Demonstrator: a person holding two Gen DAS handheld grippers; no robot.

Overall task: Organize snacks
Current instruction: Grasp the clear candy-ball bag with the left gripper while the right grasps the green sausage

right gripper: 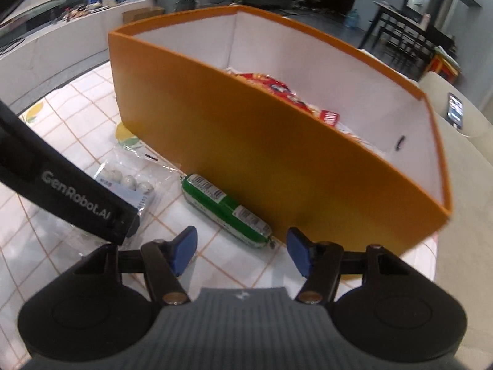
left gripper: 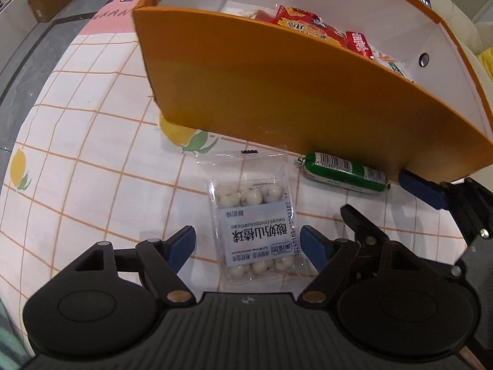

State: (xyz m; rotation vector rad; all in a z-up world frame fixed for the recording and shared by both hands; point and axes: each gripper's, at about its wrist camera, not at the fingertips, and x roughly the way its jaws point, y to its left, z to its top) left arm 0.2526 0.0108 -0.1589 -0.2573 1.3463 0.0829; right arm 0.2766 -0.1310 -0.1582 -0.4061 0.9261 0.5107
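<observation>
A clear packet of white yogurt hawthorn balls [left gripper: 255, 225] lies on the checked tablecloth, between the fingers of my open left gripper [left gripper: 248, 246]. A green sausage [left gripper: 345, 174] lies against the front wall of the orange box [left gripper: 277, 92]. In the right wrist view the sausage [right gripper: 225, 209] lies just ahead of my open, empty right gripper [right gripper: 242, 251], and the packet [right gripper: 129, 182] is partly hidden behind the left gripper's body [right gripper: 71, 197]. The orange box [right gripper: 262, 154] holds several red snack packets [left gripper: 311, 27].
The checked tablecloth [left gripper: 77, 154] with lemon prints covers the table. A phone [right gripper: 456, 111] lies on the pale surface to the right of the box. The right gripper's blue finger [left gripper: 422, 189] shows by the box in the left wrist view.
</observation>
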